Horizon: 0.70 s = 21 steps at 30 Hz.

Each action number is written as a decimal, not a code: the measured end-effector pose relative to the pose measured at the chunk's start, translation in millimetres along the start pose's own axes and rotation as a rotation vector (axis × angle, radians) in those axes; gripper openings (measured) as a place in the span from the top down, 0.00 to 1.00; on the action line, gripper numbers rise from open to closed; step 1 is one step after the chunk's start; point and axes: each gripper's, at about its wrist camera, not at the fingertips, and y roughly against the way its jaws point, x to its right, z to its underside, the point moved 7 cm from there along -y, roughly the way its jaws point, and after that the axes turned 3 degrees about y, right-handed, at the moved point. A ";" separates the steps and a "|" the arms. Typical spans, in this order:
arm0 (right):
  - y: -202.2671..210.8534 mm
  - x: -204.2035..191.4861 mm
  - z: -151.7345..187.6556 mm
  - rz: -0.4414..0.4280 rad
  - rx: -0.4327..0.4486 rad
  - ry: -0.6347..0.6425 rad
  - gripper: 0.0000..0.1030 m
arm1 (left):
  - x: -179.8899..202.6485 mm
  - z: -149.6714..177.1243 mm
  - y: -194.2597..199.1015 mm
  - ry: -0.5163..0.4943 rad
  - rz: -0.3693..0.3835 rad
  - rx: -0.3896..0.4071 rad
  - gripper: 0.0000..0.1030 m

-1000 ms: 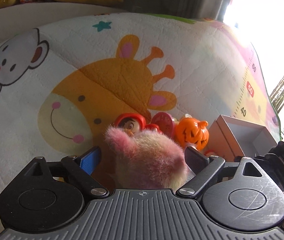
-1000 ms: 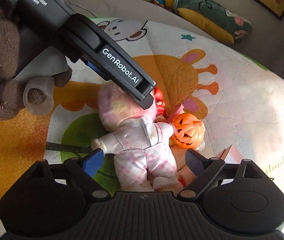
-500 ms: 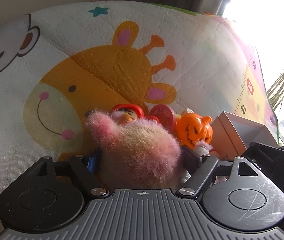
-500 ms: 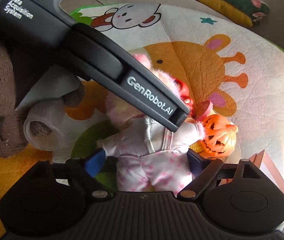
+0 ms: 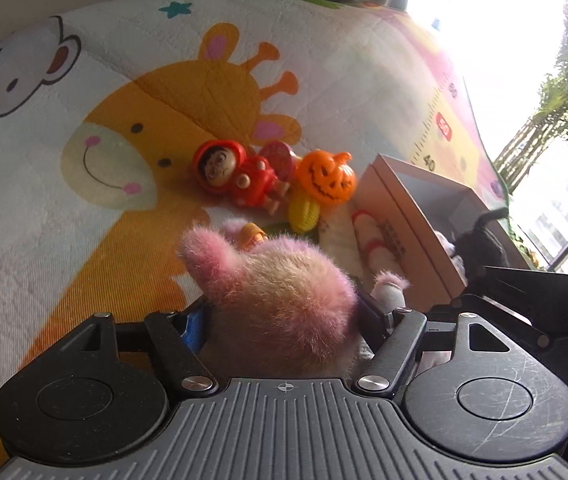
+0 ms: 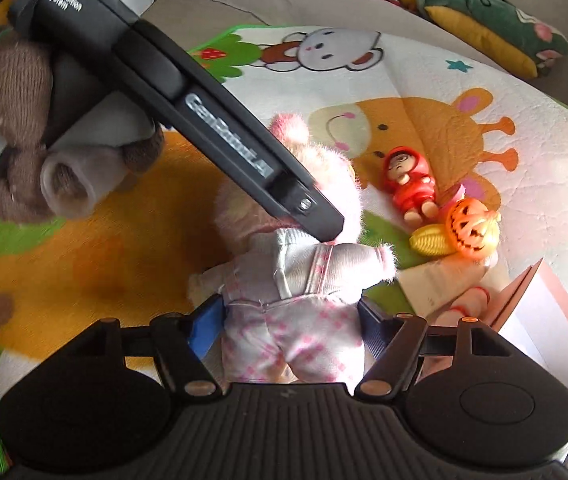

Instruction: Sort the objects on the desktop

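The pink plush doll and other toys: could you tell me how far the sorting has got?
Done: the box seems to hold a dark item. In hand: left tongs and right tongs grip the pink plush doll. Remaining: red figure, pumpkin, corn on the mat.

Fluffy pink plush doll (image 5: 280, 304): my view lacks its face; my jaws hide its lower legs. Open cardboard box (image 6: 539, 312): cropped right.

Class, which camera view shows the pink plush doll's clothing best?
The right wrist view: the pink plush doll shows its white top and pink-checked trousers between the right gripper. The left wrist view shows only its furry head in the left gripper.
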 end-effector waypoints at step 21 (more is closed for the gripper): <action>41.5 24.6 91.0 0.033 0.103 -0.633 0.06 | 19.5 6.7 -12.4 0.044 0.001 0.010 0.10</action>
